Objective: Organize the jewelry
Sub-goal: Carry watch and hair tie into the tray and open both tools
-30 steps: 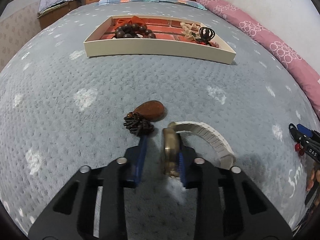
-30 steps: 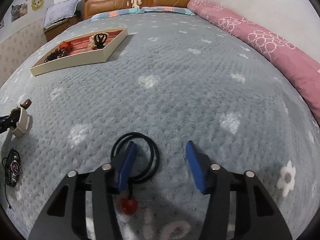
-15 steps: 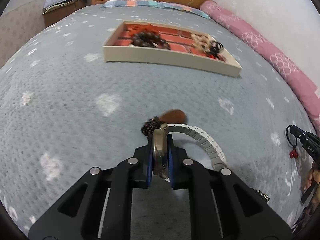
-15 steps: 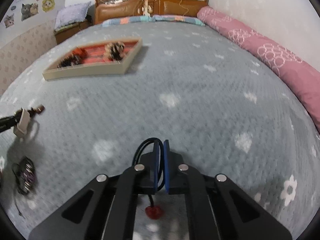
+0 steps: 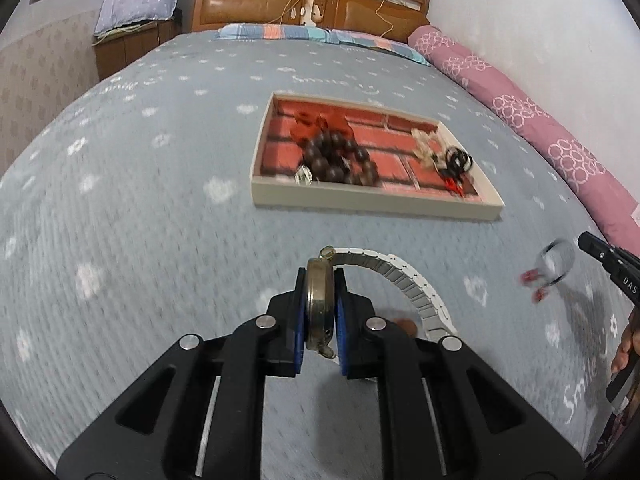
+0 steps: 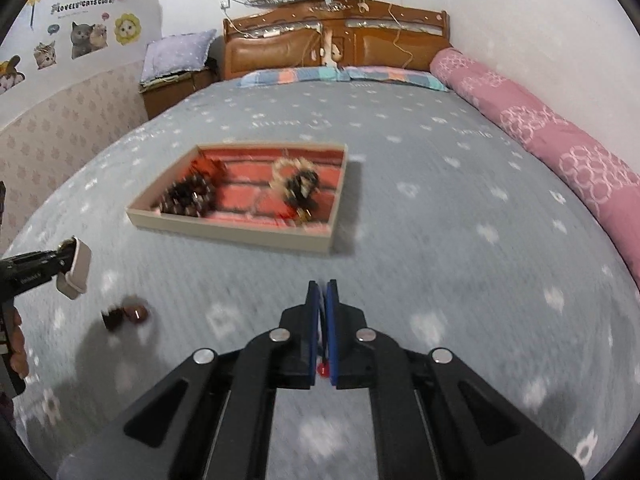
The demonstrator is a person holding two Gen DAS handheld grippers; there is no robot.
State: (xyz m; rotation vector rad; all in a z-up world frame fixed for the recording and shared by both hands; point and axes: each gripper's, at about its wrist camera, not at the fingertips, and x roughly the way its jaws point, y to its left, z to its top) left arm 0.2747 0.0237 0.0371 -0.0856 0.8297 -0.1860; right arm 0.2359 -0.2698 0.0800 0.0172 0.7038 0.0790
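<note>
The watch [image 5: 320,304] sat edge-on between the blue fingers [image 5: 298,320] of the left gripper [image 5: 320,316], which were drawn in tight against both faces of its brassy case. Its pale link band [image 5: 412,284] arched free to the right and hung clear of the bed, probably because pinching the rigid case gave a surer hold than the loose links would. The right gripper [image 6: 323,328] had its fingers almost fully together on a thin black cord necklace [image 5: 554,262] with red beads; in its own view only a red bead [image 6: 322,369] showed low between the pads, while the left wrist view showed the loop dangling from its tip at the far right, blurred. Both pieces were held above the grey bedspread [image 5: 160,240], apparently to carry them toward the tray.

The cream-walled jewelry tray [image 5: 372,202] with a red lining lay farther up the bed, already holding a dark bead bracelet [image 5: 340,158] on its left side and a pale beaded piece with a black ring toward its right. A brown pendant with dark beads [image 6: 128,314] lay on the bedspread, near and to the left, not yet collected.
</note>
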